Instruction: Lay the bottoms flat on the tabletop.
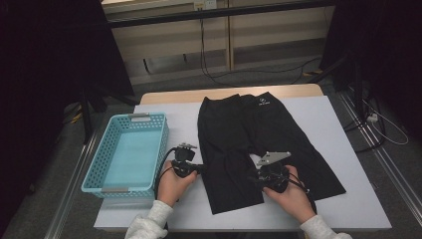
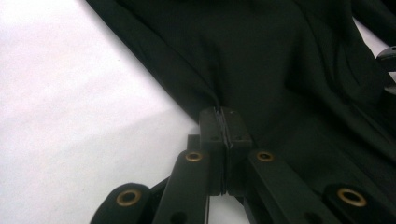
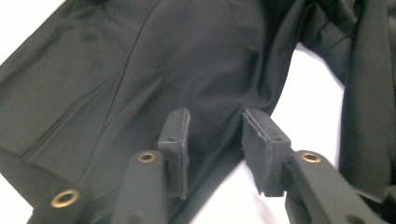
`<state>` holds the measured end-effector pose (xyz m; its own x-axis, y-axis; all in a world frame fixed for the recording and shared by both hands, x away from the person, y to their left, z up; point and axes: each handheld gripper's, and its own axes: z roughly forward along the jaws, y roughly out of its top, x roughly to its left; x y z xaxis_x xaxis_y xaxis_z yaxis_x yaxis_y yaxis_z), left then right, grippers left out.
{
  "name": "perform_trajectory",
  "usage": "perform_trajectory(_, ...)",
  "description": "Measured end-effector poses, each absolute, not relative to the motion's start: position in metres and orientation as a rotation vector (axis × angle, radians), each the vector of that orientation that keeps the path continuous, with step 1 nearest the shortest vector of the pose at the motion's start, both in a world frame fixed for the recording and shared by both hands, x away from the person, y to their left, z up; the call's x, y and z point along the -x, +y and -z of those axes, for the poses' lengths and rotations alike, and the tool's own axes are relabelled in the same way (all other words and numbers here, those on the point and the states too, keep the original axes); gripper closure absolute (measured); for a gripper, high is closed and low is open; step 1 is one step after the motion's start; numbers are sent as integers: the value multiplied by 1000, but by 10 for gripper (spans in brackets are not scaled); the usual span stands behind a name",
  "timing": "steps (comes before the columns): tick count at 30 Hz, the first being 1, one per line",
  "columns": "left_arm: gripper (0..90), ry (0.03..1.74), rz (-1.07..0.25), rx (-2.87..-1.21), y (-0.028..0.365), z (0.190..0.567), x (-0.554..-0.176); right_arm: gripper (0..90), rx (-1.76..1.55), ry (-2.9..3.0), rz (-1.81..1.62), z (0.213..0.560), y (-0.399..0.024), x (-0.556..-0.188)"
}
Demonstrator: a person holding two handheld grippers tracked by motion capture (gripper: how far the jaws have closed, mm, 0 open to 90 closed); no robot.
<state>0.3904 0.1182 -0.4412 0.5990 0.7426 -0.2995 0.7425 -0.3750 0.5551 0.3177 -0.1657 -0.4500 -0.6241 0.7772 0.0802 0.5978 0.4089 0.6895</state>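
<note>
A pair of black shorts (image 1: 259,144) lies flat on the white table (image 1: 348,149), waistband at the far side, its 2 legs running toward the person. A blue basket (image 1: 127,154) sits just beside it on the person's left, empty.

The left gripper (image 1: 191,168) is at the outer edge of the left leg, about halfway down its length. In the left gripper view its jaws are clenched tight on the hem of that fabric edge (image 2: 219,105), the pads pressed together with a thin fold of cloth pinched between them.

The right gripper (image 1: 271,177) sits over the inner edge of the same leg, where the gap between the 2 legs shows bare table. In the right gripper view its pads (image 3: 175,140) stand partly apart, straddling the cloth's edge (image 3: 224,130); the fabric lies between them but they do not press on it yet.

So both hands flank 1 leg, across its long axis, left side already gripped. I judge the next move to be closing the right jaws on that inner edge, then lifting or folding the leg.
</note>
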Motion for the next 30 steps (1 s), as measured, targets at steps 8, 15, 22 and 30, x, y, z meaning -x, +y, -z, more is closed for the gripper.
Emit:
perform_trajectory(8,892,1131,-14,-2166,113,439,-387,898,-1268,2399,-1036,448,-185,-320)
perform_trajectory(15,892,1143,5,-2144,121,438,-388,900,-1348,2402,-1079,448,-205,-316)
perform_trajectory(22,608,1150,-58,-2142,121,438,-382,895,-1293,2447,-1056,447,-200,-313)
perform_trajectory(30,434,1161,-42,-2132,120,440,-368,890,-1294,2453,-1053,447,-201,-312)
